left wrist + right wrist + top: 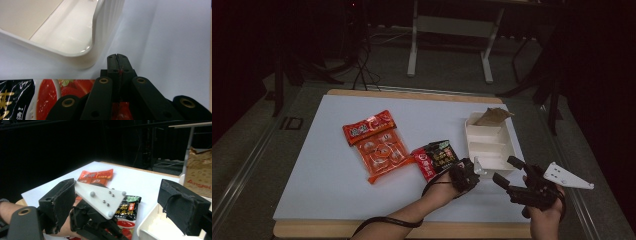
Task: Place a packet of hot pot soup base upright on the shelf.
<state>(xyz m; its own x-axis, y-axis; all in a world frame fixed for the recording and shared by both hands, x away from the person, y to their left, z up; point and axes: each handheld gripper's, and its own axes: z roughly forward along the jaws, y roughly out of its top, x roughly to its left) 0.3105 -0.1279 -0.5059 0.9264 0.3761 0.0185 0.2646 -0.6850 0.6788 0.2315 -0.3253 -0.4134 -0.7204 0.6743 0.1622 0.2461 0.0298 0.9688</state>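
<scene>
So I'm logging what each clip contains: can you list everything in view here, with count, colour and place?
Table: one, white top with a wooden edge, under everything.
Orange snack pack: one, orange and red, lying flat left of centre.
Black and red packet: one, pinched at its near corner by the left gripper, beside the tray.
Tray: one, white, with compartments, at the right of the table.
Brown packet: one, brown, leaning in the far end of the tray.
Metal frame: one, pale grey, on the floor beyond the table.
Left gripper: one, black, jaws shut on the black and red packet's edge, next to the tray's near corner.
Right gripper: one, black with a grey plate, jaws open, held near the tray's near end.
</scene>
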